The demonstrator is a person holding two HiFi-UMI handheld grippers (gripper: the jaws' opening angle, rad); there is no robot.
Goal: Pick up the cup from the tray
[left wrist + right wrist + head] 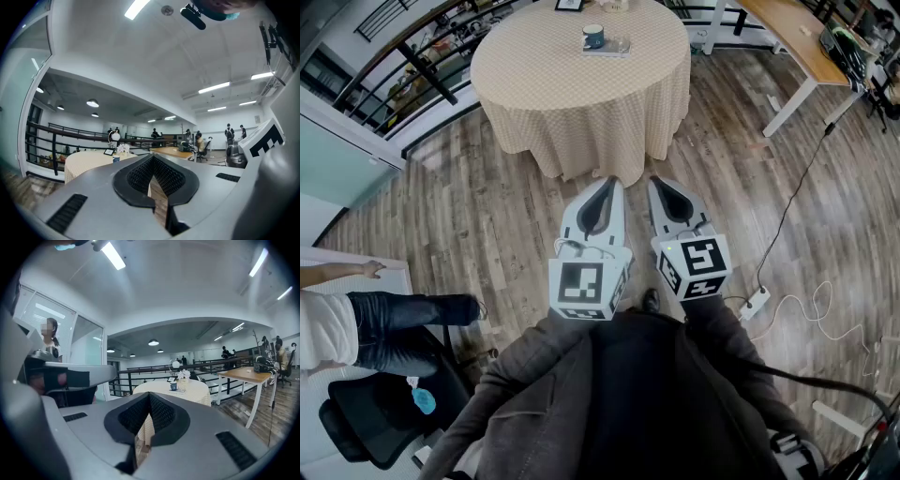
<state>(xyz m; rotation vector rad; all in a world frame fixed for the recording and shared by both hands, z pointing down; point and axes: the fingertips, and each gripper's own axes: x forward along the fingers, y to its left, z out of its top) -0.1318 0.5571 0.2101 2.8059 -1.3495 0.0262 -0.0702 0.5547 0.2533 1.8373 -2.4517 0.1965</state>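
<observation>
A blue cup (593, 36) stands on a small tray (615, 48) on a round table with a beige cloth (581, 94), far ahead of me. Both grippers are held low in front of my body, well short of the table, pointing toward it. My left gripper (607, 184) is shut with nothing in it, and my right gripper (660, 185) is shut and empty too. In the left gripper view the cup (116, 159) shows small beyond the closed tips of the left gripper (151, 157). The right gripper view has the cup (173, 386) on the table (164, 391) above the right gripper (149, 395).
A wooden desk with white legs (795, 42) stands at the back right. A black railing (422, 56) runs behind the table at the left. A person in jeans (384, 323) sits at my left by a black chair (370, 427). A power strip and cable (757, 302) lie on the floor at my right.
</observation>
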